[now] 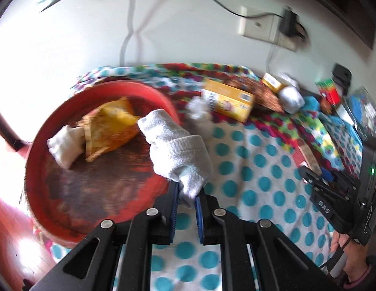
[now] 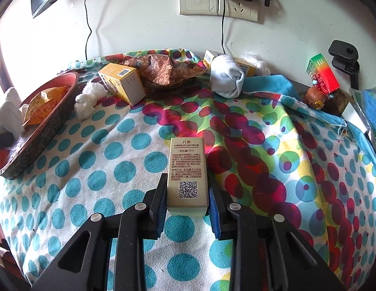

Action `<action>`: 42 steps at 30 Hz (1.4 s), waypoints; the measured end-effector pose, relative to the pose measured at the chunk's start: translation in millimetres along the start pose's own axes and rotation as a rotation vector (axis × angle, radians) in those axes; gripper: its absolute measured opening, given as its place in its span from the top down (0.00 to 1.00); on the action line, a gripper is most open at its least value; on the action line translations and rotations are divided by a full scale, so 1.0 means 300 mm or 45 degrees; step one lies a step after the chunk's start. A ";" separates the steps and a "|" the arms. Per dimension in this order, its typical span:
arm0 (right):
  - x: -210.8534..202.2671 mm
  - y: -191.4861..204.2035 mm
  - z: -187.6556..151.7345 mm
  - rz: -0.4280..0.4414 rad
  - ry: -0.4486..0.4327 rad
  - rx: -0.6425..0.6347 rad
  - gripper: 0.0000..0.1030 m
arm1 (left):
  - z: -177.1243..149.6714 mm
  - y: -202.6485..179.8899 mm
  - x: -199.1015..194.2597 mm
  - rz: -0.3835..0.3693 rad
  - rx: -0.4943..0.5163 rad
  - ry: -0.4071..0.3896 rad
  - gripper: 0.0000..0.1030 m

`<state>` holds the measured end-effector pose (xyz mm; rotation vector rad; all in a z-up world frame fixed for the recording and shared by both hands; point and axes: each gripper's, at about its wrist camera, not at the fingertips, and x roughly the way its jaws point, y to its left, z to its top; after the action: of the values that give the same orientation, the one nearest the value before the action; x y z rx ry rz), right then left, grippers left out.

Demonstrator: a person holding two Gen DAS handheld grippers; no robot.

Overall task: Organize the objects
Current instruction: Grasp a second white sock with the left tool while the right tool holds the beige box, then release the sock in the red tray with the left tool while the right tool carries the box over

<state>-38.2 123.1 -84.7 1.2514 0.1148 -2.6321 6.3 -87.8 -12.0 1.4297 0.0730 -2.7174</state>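
White sock (image 1: 178, 155) clamped, gold box (image 2: 187, 173) clamped.

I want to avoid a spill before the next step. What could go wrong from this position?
1. The left gripper pinches only one end of the white sock, which hangs at the red tray rim; it may slip out or land outside.
2. The right gripper clamps the gold box near its rear end, so the box could pivot or drop.

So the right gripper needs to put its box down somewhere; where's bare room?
Free: the dotted cloth between the red tray and the gold box, and right of it. Crowded: the back row by the yellow carton and rolled sock.
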 end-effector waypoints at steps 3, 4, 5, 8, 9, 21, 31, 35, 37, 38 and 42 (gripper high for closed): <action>0.001 0.002 0.000 -0.010 0.001 0.010 0.73 | 0.005 0.096 -0.014 0.058 -0.060 -0.009 0.87; 0.000 0.002 0.001 -0.011 0.001 0.010 0.73 | 0.005 0.134 -0.018 0.079 -0.086 -0.013 0.87; 0.000 0.003 0.001 -0.011 0.001 0.009 0.73 | 0.006 0.163 -0.018 0.091 -0.099 -0.009 0.87; 0.001 0.004 0.002 -0.019 0.000 0.007 0.73 | -0.001 0.243 -0.016 0.128 -0.145 -0.004 0.87; 0.001 0.004 0.002 -0.018 0.000 0.007 0.73 | -0.005 0.271 -0.011 0.144 -0.155 0.002 0.87; 0.009 0.001 0.002 -0.030 0.015 0.014 0.74 | -0.045 0.520 0.067 0.252 -0.221 0.104 0.87; 0.009 -0.020 0.002 -0.047 0.018 0.006 0.74 | -0.062 0.578 0.140 0.273 -0.235 0.156 0.87; 0.009 -0.009 0.005 -0.049 0.018 0.005 0.74 | -0.065 0.594 0.155 0.266 -0.246 0.165 0.85; 0.010 -0.013 0.005 -0.054 0.018 0.002 0.74 | -0.067 0.599 0.160 0.276 -0.258 0.165 0.84; 0.010 -0.017 0.004 -0.056 0.019 0.001 0.74 | -0.068 0.600 0.163 0.277 -0.254 0.171 0.84; 0.010 -0.020 0.005 -0.059 0.019 0.000 0.74 | -0.072 0.595 0.164 0.332 -0.272 0.192 0.70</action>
<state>-42.5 128.2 -86.4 1.2836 0.1481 -2.6622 11.3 -266.0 -66.5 1.4643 0.1667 -2.3170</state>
